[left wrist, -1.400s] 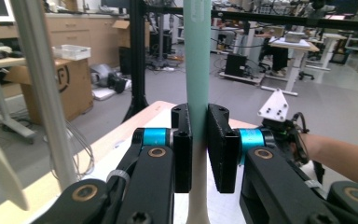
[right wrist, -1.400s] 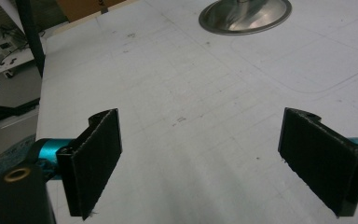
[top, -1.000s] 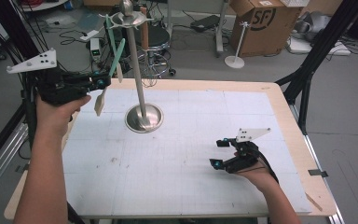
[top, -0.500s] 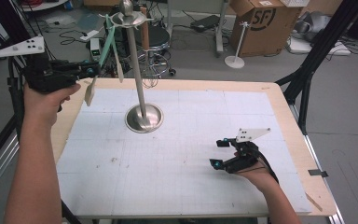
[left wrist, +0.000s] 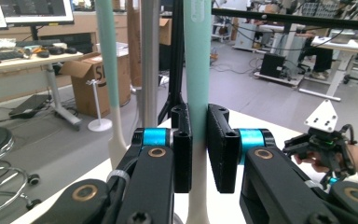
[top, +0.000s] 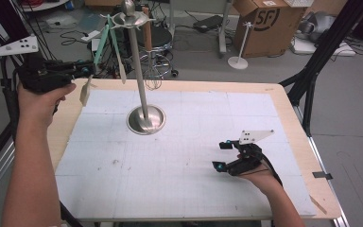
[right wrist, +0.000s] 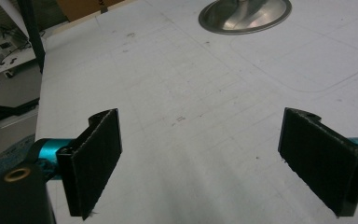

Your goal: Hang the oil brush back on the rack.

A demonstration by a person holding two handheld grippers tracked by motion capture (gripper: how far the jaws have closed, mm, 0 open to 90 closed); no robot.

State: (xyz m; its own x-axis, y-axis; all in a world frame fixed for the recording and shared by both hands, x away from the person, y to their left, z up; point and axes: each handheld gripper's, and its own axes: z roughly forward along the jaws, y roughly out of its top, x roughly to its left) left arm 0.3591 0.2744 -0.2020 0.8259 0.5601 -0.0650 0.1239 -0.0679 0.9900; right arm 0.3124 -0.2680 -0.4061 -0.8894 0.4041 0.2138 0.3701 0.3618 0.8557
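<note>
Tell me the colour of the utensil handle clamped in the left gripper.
Mint green, turning cream-white lower down; the handle in the left gripper shows best in the left gripper view.

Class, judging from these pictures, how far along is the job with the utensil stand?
Done: nothing visibly finished. In hand: the left gripper is clamped on a teal-handled utensil hanging from the stand. Left: other utensils hang there; the right gripper rests open.

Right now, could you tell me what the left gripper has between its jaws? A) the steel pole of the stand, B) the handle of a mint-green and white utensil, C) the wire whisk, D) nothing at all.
B: in the left gripper view the left gripper has its black jaws closed on the mint-green and white utensil handle, with the steel pole standing free behind.
</note>
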